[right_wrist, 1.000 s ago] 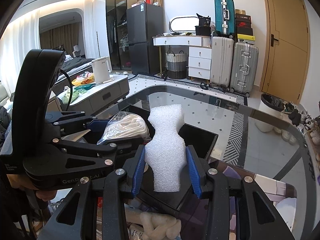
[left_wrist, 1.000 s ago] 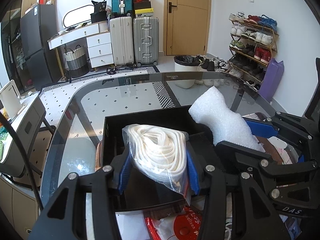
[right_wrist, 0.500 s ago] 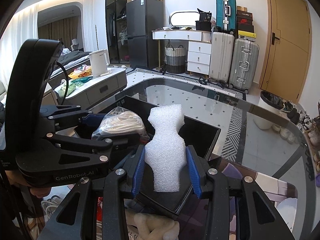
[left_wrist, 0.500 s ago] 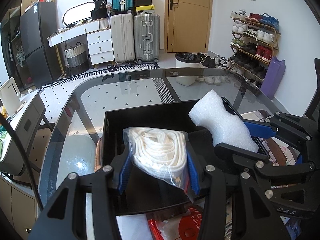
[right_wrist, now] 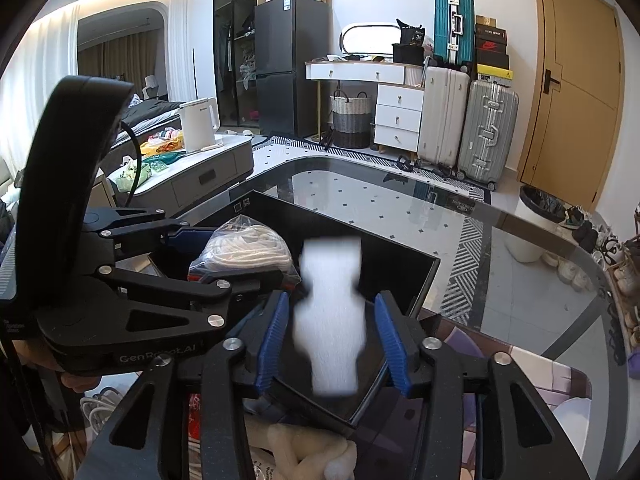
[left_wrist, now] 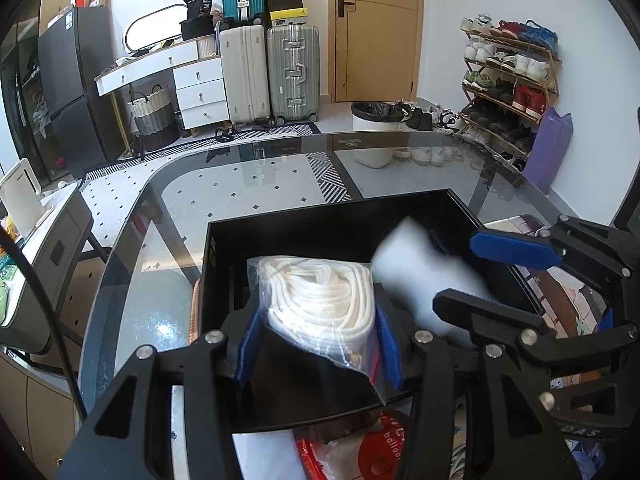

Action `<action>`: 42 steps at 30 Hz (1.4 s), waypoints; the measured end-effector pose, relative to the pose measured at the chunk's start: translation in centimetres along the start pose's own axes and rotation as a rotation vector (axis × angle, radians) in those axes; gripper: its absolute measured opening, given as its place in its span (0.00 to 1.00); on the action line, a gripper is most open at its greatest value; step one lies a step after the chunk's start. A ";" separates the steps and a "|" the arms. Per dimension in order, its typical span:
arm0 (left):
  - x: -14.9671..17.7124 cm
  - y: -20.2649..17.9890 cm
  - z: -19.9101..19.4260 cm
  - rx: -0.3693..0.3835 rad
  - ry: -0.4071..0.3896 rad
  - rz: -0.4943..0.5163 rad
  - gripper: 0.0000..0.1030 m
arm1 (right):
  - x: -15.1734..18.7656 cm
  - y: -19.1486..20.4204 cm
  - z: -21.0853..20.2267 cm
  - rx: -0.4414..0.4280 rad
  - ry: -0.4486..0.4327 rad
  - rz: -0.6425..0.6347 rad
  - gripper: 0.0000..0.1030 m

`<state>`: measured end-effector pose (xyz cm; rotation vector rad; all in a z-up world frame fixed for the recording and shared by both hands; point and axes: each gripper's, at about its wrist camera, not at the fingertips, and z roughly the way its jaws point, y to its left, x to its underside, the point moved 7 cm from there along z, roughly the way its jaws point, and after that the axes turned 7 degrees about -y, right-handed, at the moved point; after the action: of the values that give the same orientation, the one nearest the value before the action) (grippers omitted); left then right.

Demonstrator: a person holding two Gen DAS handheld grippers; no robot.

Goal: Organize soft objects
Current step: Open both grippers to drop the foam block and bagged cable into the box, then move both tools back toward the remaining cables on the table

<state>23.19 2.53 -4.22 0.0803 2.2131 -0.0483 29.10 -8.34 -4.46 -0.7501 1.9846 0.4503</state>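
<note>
Glass table (left_wrist: 248,184) (dark-rimmed) carries a black box (left_wrist: 320,232).

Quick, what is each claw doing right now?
Left gripper: closed on the bag of white rope.
Right gripper: open; the blurred foam piece is loose between its fingers, over the black box.

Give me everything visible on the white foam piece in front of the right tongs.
The white foam piece is waisted like an hourglass, wider at its ends, and blurred in both views, so its surface texture is unreadable. It stands roughly upright over the open black box, between the blue pads of the right tongs, with a gap visible on each side, so it looks released. Beside it, the left tongs grip a clear bag of white rope.
</note>
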 end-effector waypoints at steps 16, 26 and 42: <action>-0.7 0.4 -3.9 0.001 -0.036 -0.024 0.86 | -0.3 -2.2 -4.9 0.090 -0.044 0.037 0.99; 0.1 -0.5 -6.7 -0.053 -0.034 0.013 1.00 | 0.0 -1.4 -8.1 0.074 -0.063 0.059 0.99; 4.0 -0.3 -9.4 -0.106 0.028 0.000 1.00 | 2.2 0.4 -11.2 0.053 -0.038 0.065 0.99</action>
<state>13.30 3.02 -1.81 0.0222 2.2396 0.0698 20.84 -15.31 -0.84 -0.6418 1.9820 0.4455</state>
